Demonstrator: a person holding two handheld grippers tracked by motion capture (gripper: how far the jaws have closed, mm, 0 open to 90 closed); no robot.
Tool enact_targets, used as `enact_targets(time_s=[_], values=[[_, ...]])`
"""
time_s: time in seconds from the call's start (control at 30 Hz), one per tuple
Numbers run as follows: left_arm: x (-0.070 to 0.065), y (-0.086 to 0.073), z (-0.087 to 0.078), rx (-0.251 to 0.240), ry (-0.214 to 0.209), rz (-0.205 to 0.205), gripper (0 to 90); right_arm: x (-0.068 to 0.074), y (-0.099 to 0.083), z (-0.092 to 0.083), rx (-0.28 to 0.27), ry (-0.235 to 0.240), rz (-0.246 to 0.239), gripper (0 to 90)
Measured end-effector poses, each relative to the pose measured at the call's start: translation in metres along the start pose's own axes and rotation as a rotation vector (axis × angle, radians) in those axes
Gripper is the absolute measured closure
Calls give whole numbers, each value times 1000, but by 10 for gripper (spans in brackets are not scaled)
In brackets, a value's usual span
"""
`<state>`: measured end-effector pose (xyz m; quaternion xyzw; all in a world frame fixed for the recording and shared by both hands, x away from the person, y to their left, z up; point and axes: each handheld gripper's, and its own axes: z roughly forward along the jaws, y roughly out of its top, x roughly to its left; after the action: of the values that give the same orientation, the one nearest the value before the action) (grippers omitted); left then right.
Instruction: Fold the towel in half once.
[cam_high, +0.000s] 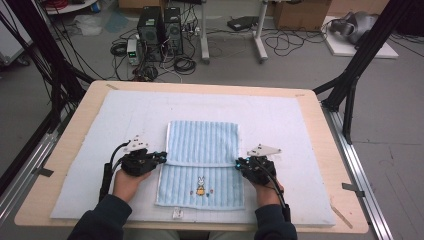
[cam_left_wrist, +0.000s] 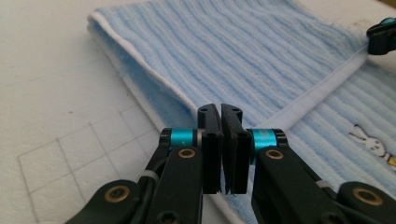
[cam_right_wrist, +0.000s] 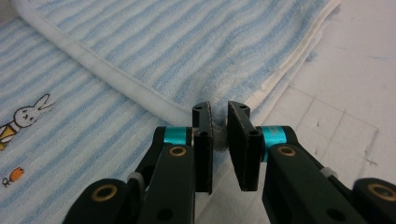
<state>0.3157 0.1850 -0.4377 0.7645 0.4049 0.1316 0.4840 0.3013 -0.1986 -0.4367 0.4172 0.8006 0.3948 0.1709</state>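
High view, towel: towel (cam_high: 202, 165) of pale blue stripes lies flat at the middle of the near half of the tabletop (cam_high: 70, 135), on a light blue mat (cam_high: 280, 120); its far part is folded over toward the person, and the white hem of that fold runs straight across from one tool to the other
High view, left tool: left tool (cam_high: 161, 157) sits at the towel's left edge, right at the end of the folded hem, tips pointing inward onto the cloth
High view, right tool: right tool (cam_high: 239, 163) sits at the towel's right edge, at the other end of the same hem, tips also pointing inward; the rabbit picture (cam_high: 200, 185) on the lower layer lies between the two tools and a little nearer the person
Left gripper view, left tool: left tool (cam_left_wrist: 221, 112) has its jaws almost together, a thin slit between them, over the white hem where it meets the towel's (cam_left_wrist: 243, 51) side edge; whether cloth is pinched in the slit I cannot tell
Left gripper view, far side: tip of the other tool shows at the far end of the hem, upper right
Right gripper view, right tool: right tool (cam_right_wrist: 219, 114) has narrow jaws pinching a small tuft of the towel (cam_right_wrist: 187, 51) at its corner, where the hem reaches the side edge; folded layers spread away from the tips, bare mat lies to the right
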Motion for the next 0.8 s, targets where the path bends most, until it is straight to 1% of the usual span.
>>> enact_targets(time_s=[0.03,0.1,0.27,0.37,0.43,0.5,0.57,0.67,0.77,0.8], values=[[0,1,-2,-14,-7,-7,866,0,0,-1,-4,-3,-1,801],[-1,2,-5,-28,-10,-17,866,1,1,-4,-15,0,-6,799],[-4,3,-12,-38,-43,-17,868,4,1,-12,-31,-1,-11,799],[-9,3,-19,-59,-62,-19,868,7,0,-19,-46,1,-18,799],[-12,1,-24,-79,-71,-17,868,10,-2,-24,-52,5,-18,798],[-14,-4,-30,-82,-84,-22,867,13,-4,-30,-60,11,-13,798],[-16,-8,-35,-83,-90,-24,868,16,-7,-35,-69,16,-20,798],[-19,-13,-43,-86,-117,-29,868,24,-11,-42,-74,21,-28,797],[-24,-18,-50,-84,-132,-29,867,31,-15,-50,-82,20,-47,797],[-26,-20,-52,-84,-135,-33,867,33,-16,-53,-83,22,-46,797]])
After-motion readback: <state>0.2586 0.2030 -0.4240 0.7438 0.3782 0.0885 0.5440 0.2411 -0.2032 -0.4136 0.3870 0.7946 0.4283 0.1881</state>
